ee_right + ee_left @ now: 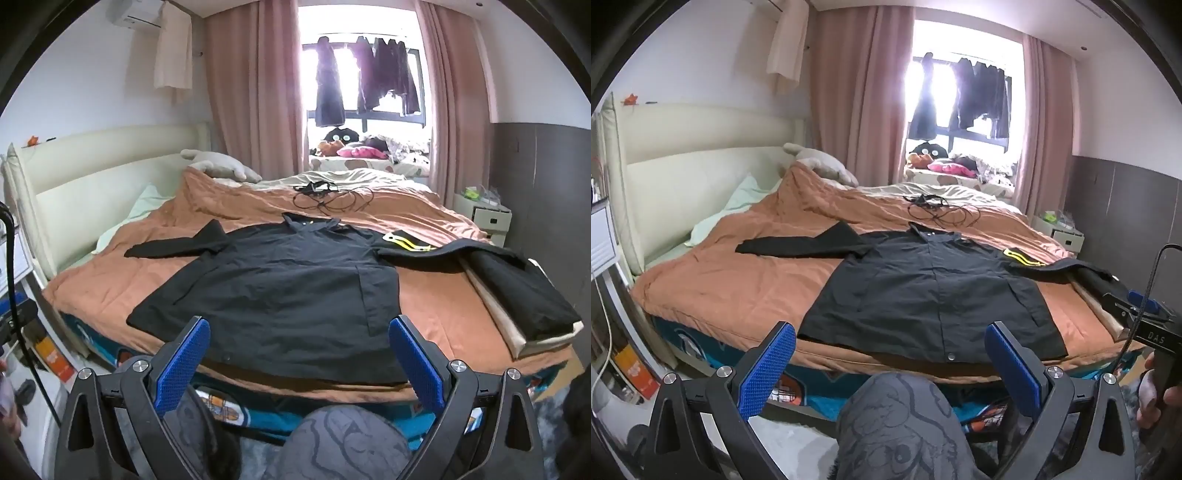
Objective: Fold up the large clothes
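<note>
With both the left gripper [890, 365] and right gripper [299, 362] held wide open and empty, the black shirt [273, 280] spread along the bed's [738, 295] near edge is probably best pinched at the hem corners.

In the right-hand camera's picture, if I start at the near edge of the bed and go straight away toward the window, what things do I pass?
Black shirt spread flat on the orange blanket → tangle of black cable → pale sheet → window ledge heaped with toys and cloth → dark clothes hanging in the window.
</note>
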